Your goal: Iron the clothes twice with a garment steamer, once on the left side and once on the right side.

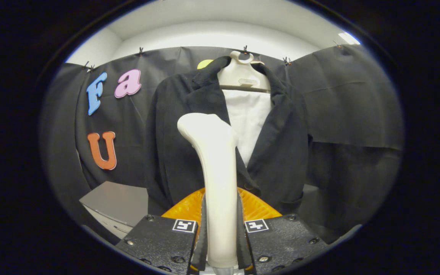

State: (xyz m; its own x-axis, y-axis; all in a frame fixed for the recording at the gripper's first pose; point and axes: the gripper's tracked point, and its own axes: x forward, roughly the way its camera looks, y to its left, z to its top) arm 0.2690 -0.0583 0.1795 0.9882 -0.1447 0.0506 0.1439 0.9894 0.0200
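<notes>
The gripper (222,233) pinches the handle of a white garment steamer (216,168), a finger pressed on each side; the steamer stands upright, its head tilted toward the left front of a black jacket (281,152); the jacket hangs just beyond on a white hanger (243,74), open over a white shirt (248,118); an orange ribbed object (256,208) lies behind the fingers.

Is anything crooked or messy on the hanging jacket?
Nothing stands out. The black jacket hangs straight on its white hanger, open over a white lining. The gripper is shut on the steamer, held upright in front of the jacket.
</notes>
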